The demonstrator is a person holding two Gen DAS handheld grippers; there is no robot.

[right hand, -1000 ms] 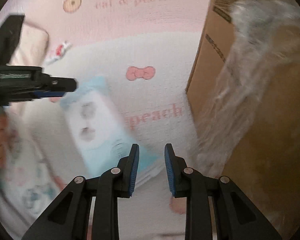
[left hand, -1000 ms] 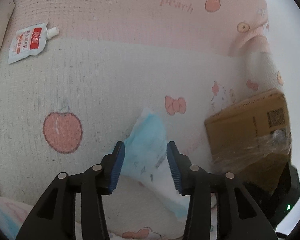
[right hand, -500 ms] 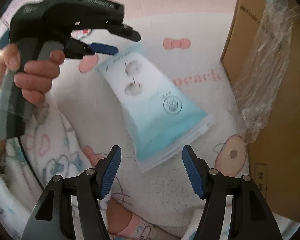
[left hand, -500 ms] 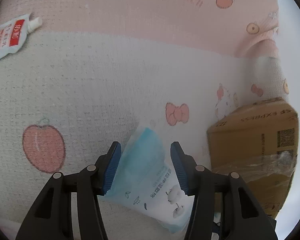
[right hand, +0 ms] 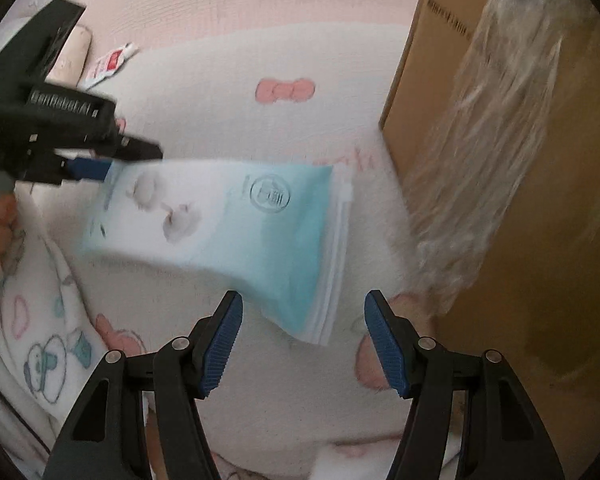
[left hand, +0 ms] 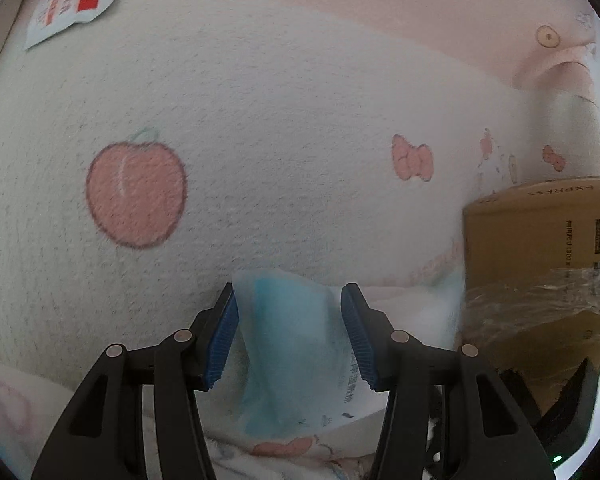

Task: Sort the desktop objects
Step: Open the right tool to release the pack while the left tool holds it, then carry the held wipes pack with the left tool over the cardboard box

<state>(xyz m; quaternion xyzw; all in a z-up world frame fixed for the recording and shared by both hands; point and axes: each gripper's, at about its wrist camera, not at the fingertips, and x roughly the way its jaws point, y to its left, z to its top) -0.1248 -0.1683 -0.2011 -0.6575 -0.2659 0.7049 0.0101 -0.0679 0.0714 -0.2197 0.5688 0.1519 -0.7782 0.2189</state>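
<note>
Now the blue-and-white packet (right hand: 220, 220) lies on the blanket (left hand: 300, 120), nine o'clock of the cardboard box (right hand: 520, 200). Left gripper (left hand: 288, 336) straddles its end, jaws spread, likely to pinch; right gripper (right hand: 304, 340) hovers, jaws spread, empty.

The blanket (left hand: 284, 128) is cream below and pink above, printed with pink peaches and bows. The packet (right hand: 236, 224) fades from white to light blue. The pouch (left hand: 74, 4) is white with a red label. The box (left hand: 540, 248) is brown cardboard.
</note>
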